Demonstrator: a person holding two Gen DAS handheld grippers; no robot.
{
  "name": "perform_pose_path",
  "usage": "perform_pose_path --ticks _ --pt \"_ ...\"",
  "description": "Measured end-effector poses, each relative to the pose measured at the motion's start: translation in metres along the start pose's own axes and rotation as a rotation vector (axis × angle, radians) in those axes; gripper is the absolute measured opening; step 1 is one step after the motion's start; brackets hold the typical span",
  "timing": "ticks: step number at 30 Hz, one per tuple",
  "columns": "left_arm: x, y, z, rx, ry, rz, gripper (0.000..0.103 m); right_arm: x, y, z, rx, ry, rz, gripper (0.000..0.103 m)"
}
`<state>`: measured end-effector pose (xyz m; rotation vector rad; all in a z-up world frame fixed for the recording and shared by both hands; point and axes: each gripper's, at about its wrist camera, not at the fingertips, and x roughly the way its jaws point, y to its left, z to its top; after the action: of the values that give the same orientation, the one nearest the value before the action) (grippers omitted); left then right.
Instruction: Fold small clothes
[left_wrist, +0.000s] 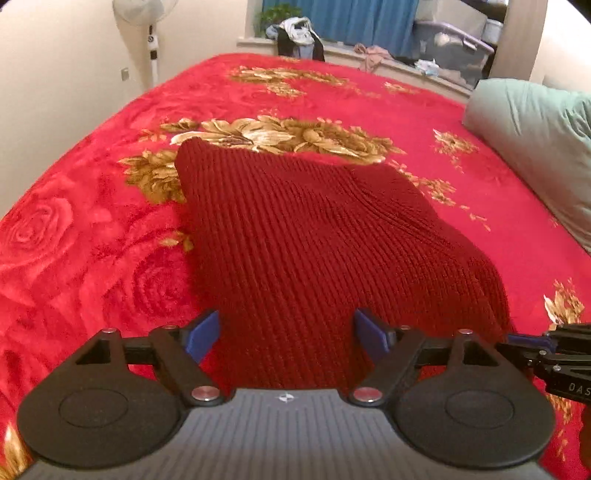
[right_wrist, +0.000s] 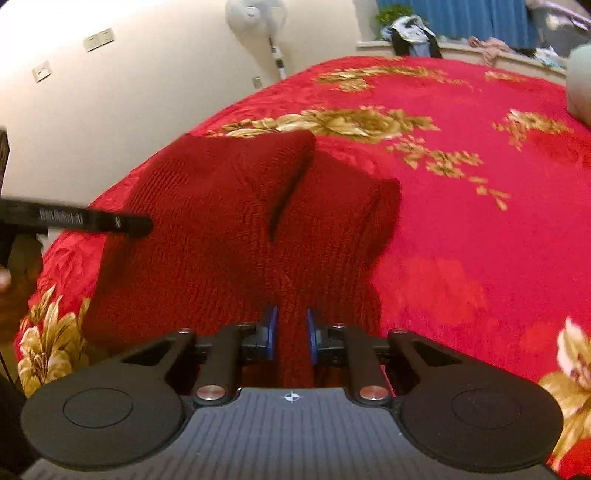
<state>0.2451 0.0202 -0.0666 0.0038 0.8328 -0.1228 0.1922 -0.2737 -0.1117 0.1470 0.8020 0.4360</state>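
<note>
Dark red ribbed knit garment (left_wrist: 303, 229), folded, lying mid-frame on bed; near edge bunched, lower centre of right view.

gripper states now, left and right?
Left gripper: open over the dark red ribbed knit garment, holding nothing.
Right gripper: shut on that garment's near edge.

Left claw (left_wrist: 284, 332) spread wide; right claw (right_wrist: 291, 334) nearly closed, both angled down.
</note>
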Motion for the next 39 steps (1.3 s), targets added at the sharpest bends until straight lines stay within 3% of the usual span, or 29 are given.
perform_pose_path --ticks 2,3,7,11,15,20,23,25,28,33,39 --pt "-0.014 -0.005 -0.005 0.027 -0.047 0.024 0.085 -0.003 0.003 0.002 0.027 -0.009 -0.009 0.018" --pt "-0.024 -0.006 -0.008 0.039 -0.075 0.047 0.087 -0.008 0.006 0.004 0.030 -0.019 -0.023 0.023" --pt "-0.070 -0.012 -0.019 0.024 -0.159 0.117 0.103 -0.053 0.024 -0.004 -0.039 -0.134 -0.122 0.055" --pt "-0.126 -0.025 -0.039 0.022 -0.239 0.118 0.103 -0.096 0.030 -0.025 -0.041 -0.198 -0.201 0.059" --pt "-0.174 -0.045 -0.074 0.039 -0.292 0.119 0.103 -0.122 0.038 -0.044 0.028 -0.130 -0.319 0.063" --pt "-0.209 -0.064 -0.120 -0.032 -0.331 0.138 0.103 -0.142 0.054 -0.064 0.047 -0.124 -0.319 0.067" --pt "-0.212 -0.078 -0.149 -0.064 -0.365 0.147 0.103 -0.140 0.065 -0.071 0.002 -0.161 -0.322 0.068" --pt "-0.204 -0.083 -0.158 -0.069 -0.330 0.153 0.103 -0.138 0.066 -0.077 0.002 -0.168 -0.307 0.068" --pt "-0.196 -0.082 -0.157 -0.124 -0.288 0.124 0.103 -0.128 0.065 -0.083 -0.009 -0.149 -0.304 0.068" --pt "-0.183 -0.080 -0.153 -0.109 -0.275 0.198 0.103 -0.117 0.069 -0.089 -0.034 -0.143 -0.285 0.068" --pt "-0.173 -0.077 -0.146 -0.133 -0.255 0.204 0.103 -0.102 0.072 -0.090 -0.070 -0.138 -0.291 0.068"
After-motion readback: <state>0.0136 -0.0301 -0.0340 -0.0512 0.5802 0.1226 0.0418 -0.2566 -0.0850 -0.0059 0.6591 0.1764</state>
